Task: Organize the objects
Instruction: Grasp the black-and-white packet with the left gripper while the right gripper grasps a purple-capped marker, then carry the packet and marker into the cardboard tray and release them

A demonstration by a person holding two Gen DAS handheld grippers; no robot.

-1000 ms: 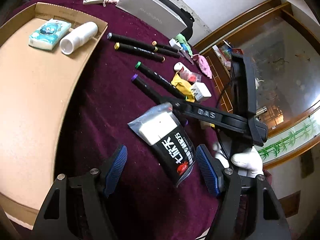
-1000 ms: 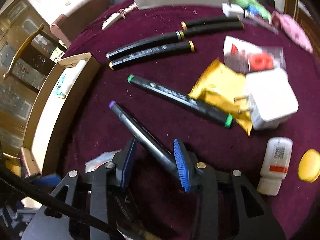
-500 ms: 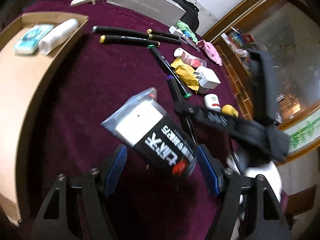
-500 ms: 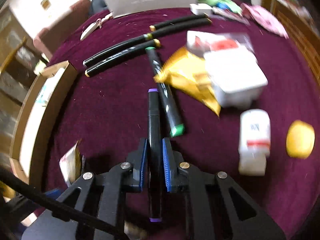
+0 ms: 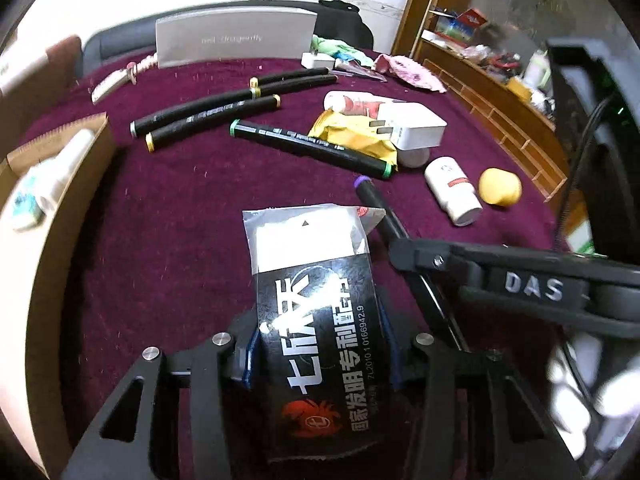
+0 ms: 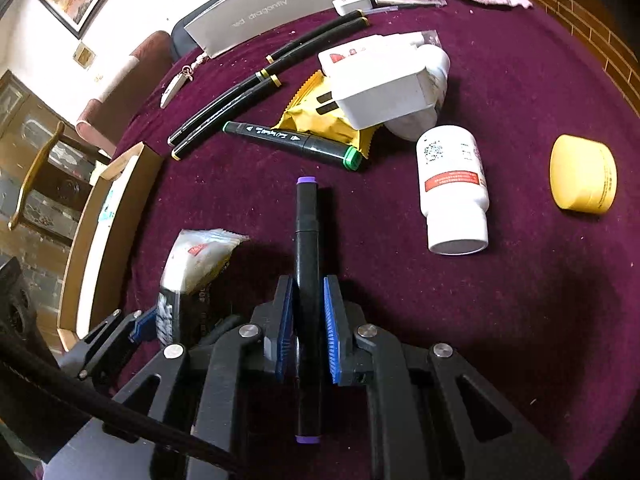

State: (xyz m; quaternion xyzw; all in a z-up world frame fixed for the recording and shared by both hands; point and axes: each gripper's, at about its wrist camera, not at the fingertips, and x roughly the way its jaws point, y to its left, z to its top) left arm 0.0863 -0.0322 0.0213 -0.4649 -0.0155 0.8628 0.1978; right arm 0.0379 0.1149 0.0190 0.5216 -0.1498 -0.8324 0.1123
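You are working over a big table with a dark red cloth (image 5: 168,216). Along the left edge of both views sits a flat cardboard box (image 5: 52,240). A tissue pack (image 5: 28,196) and a white bottle (image 5: 68,160) lie inside it, in the upper left of the left view.

At the top middle, a grey box (image 5: 234,38) stands at the far side of the cloth. Below it lie black markers with yellow ends (image 5: 212,118), side by side. A green-capped marker (image 6: 292,142) lies slanted just under them, and its right end touches a yellow snack bag (image 6: 320,120). A white plug (image 6: 380,88) rests on that bag. To the right, a white pill bottle (image 6: 452,188) lies on its side, and a yellow lid (image 6: 582,180) sits apart from it near the right edge.

Your left gripper (image 5: 320,344), at the bottom middle of the left view, is closing on a black and white packet (image 5: 316,300). The blue pads are against the packet's two sides, so you are holding it.

Your right gripper (image 6: 308,328), at the bottom middle of the right view, is squeezed tight on a purple-capped marker (image 6: 307,240). The marker points straight up the frame from between the pads.
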